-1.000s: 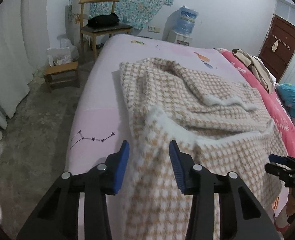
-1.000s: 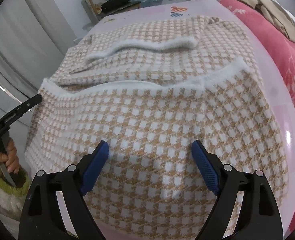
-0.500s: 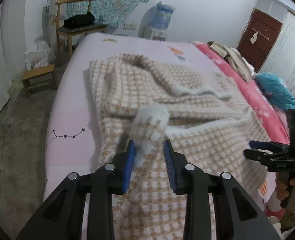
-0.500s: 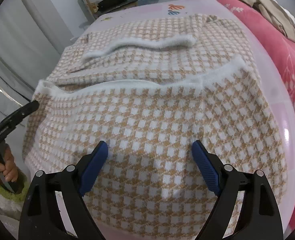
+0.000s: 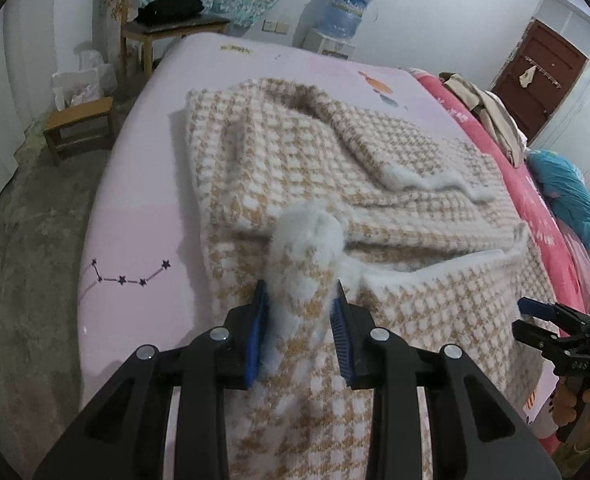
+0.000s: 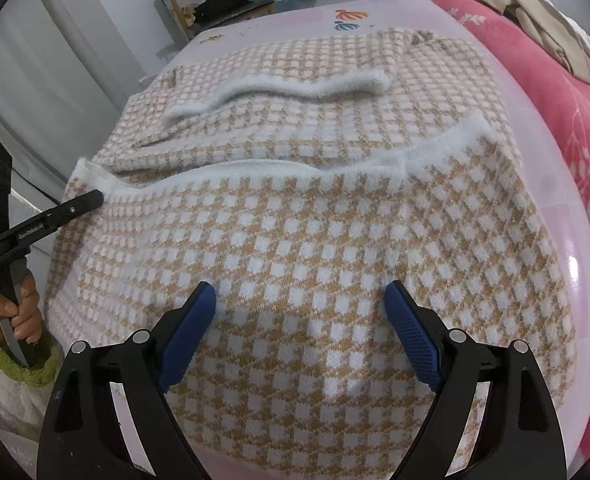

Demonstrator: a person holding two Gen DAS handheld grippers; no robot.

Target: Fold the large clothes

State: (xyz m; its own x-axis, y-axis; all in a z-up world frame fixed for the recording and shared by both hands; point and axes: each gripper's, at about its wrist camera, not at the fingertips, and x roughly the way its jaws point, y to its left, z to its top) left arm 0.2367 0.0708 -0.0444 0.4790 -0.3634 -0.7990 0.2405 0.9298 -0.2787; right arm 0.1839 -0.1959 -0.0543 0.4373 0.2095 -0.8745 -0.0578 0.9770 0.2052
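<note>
Each view looks forward and steeply down along its own gripper's two black fingers, close above the tan-and-white houndstooth knit garment [image 5: 395,184] spread ahead on the pink bedsheet [image 5: 135,216]. Both share that garment [image 6: 295,240], the wooden chair [image 5: 163,12] beyond, and each other's gripper at the frame edge.

1. One checked tan-and-white sweater [image 5: 375,184] lies across one pink-sheeted bed [image 5: 135,216].
2. Two handheld grippers are in view: the left gripper [image 5: 300,312] and the right gripper [image 6: 300,304].
3. One wooden chair [image 5: 163,20] and one low wooden stool [image 5: 79,124] stand beside the bed.
4. One water dispenser bottle [image 5: 347,0] stands against the wall.
5. One brown door [image 5: 543,72] appears at right.
6. One red blanket [image 6: 567,120] lies alongside.
</note>
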